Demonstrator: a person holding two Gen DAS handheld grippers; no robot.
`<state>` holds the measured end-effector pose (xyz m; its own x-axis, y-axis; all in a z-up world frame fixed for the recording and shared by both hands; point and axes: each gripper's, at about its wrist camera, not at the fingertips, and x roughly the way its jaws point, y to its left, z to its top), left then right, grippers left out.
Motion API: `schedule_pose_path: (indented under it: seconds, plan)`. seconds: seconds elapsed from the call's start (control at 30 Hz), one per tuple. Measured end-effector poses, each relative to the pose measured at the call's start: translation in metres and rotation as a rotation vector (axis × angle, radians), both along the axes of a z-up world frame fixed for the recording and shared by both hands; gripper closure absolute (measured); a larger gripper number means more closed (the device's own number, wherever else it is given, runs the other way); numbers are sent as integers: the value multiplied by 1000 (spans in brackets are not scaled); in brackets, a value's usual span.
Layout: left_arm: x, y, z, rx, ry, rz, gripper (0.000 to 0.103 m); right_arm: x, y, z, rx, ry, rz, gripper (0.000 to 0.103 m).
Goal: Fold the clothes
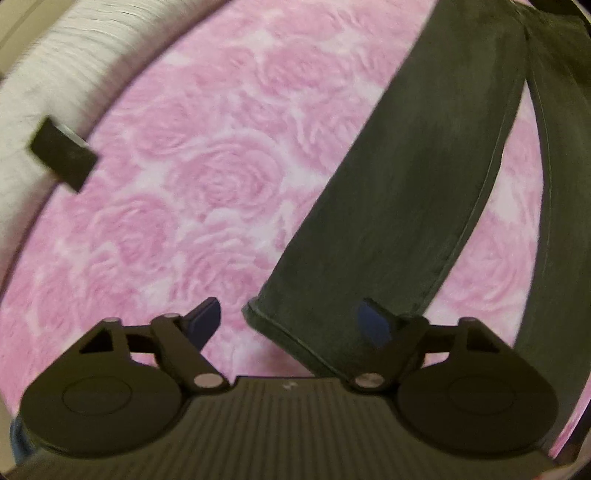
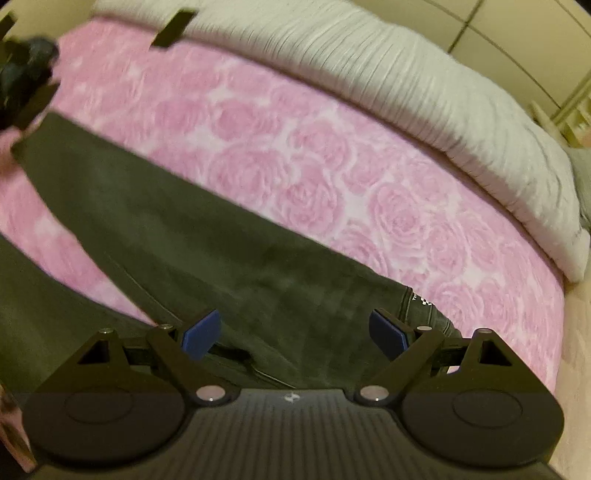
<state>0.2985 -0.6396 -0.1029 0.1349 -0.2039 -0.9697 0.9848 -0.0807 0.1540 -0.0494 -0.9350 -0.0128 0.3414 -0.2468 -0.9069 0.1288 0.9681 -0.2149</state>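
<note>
Dark grey trousers [image 1: 417, 192] lie spread flat on a pink rose-patterned bed cover [image 1: 207, 155]. In the left wrist view one leg runs from the top right down to its hem [image 1: 291, 332], which lies between the fingers of my left gripper [image 1: 291, 321]; that gripper is open just above the hem. In the right wrist view the trousers [image 2: 207, 251] stretch from the far left to the waistband [image 2: 424, 306] at the lower right. My right gripper [image 2: 295, 328] hovers open over the upper part of the trousers. The left gripper [image 2: 26, 81] shows at the far left edge.
A white ribbed duvet [image 2: 406, 92] is bunched along the far side of the bed cover [image 2: 295, 155]. A small black rectangular object [image 1: 62, 155] rests at the duvet's edge [image 1: 55, 74]. The second trouser leg [image 1: 554, 221] runs down the right edge. Wall panels [image 2: 517, 33] lie beyond.
</note>
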Motion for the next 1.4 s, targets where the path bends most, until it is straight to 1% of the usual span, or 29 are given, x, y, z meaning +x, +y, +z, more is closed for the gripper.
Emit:
schedule_pose_path:
  seconds: [0.03,0.07,0.1,0.13,0.17,0.2,0.3,0.37,0.43,0.5,0.6,0.73,0.83,0.93,1.0,1.07,1.1,1.2,1.23,1.4]
  plan:
    - [7,-3,-9,18,16,-15,32,3,-1,-4,-6,17,13,14]
    - [15,-7,-18,36,31,-30,40,5,-1,-9,-14,35,23,14]
    - [23,-10,-31,58,49,-41,46,7,-2,-14,-25,53,32,14]
    - [32,-14,-43,79,67,-52,49,8,-3,-19,-33,70,36,14]
    - [36,-15,-53,100,78,-65,56,8,-5,-24,-38,86,37,14]
    - [41,-17,-63,121,89,-80,60,8,-7,-29,-42,101,38,14]
    - [48,-22,-88,194,134,-156,60,10,-18,-44,-50,139,29,14]
    - [52,-23,-93,204,158,-159,60,10,-29,-52,-48,145,10,14]
    - [50,-22,-91,213,155,-157,64,11,-42,-57,-40,143,-10,14]
    - [48,-22,-90,222,152,-156,75,11,-55,-62,-31,138,-18,14]
    - [39,-18,-85,231,118,-144,82,10,-81,-69,-22,127,-18,14]
    - [23,-16,-87,258,44,-147,84,8,-119,-73,-32,126,21,14]
    - [15,-18,-92,291,-7,-131,85,7,-156,-70,-64,145,113,14]
    - [8,-17,-96,319,-55,-130,85,10,-193,-70,-43,168,201,14]
    - [4,-17,-98,330,-79,-142,85,16,-216,-74,-1,180,247,14]
    - [1,-13,-99,337,-106,-168,85,28,-235,-84,76,205,278,14]
    - [0,-11,-100,343,-121,-177,85,35,-241,-89,112,219,300,17]
    - [-1,-7,-100,355,-139,-175,85,56,-250,-111,209,257,378,19]
    - [1,-5,-99,351,-138,-193,85,61,-252,-118,238,271,393,21]
    - [9,2,-98,355,-126,-198,85,80,-252,-151,339,342,462,25]
